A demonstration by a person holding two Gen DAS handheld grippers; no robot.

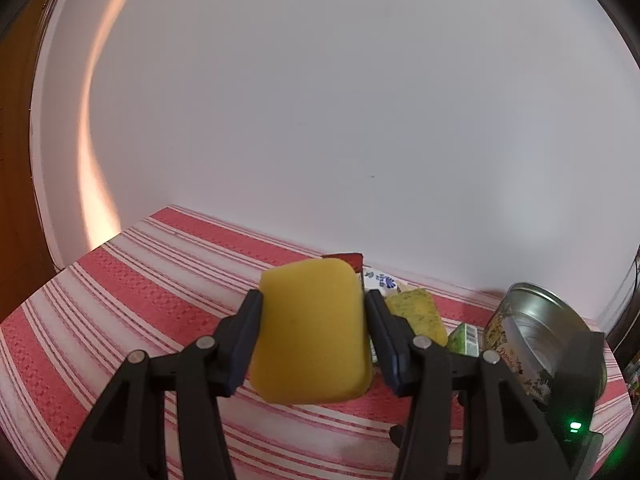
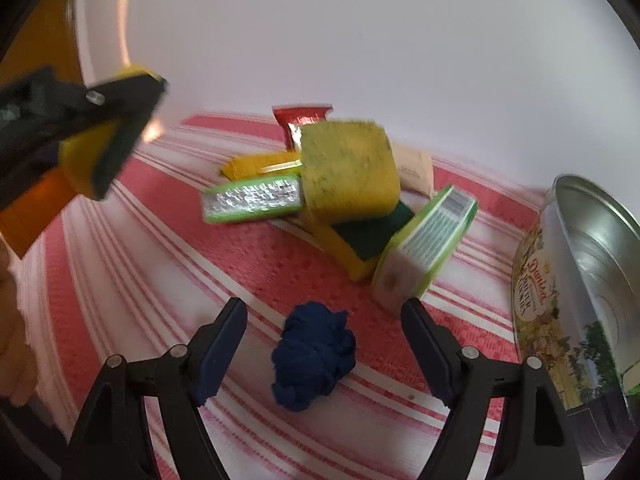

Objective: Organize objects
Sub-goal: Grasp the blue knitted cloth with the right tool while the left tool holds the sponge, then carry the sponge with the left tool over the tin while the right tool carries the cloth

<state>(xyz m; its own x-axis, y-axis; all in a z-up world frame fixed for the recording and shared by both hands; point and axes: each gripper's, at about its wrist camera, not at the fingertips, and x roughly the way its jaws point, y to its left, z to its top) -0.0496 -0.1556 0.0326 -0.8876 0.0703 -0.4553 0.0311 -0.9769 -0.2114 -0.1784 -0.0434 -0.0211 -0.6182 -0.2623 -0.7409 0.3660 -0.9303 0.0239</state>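
On a red-and-white striped tablecloth [image 2: 132,248] against a white wall, a heap of things lies: a stained yellow sponge [image 2: 349,168] leaning on another sponge with a green scrubbing face [image 2: 370,234], two green-edged packets [image 2: 252,199] [image 2: 430,242], and a red foil wrapper [image 2: 300,120] behind. Nearer the camera sits a crumpled dark blue cloth [image 2: 314,360]. The right gripper [image 2: 324,344] hangs over that cloth, fingers apart and not touching it. The left gripper [image 1: 312,334] is clamped on a clean yellow sponge [image 1: 310,330], held above the table. An open cookie tin [image 2: 588,280] stands at the right.
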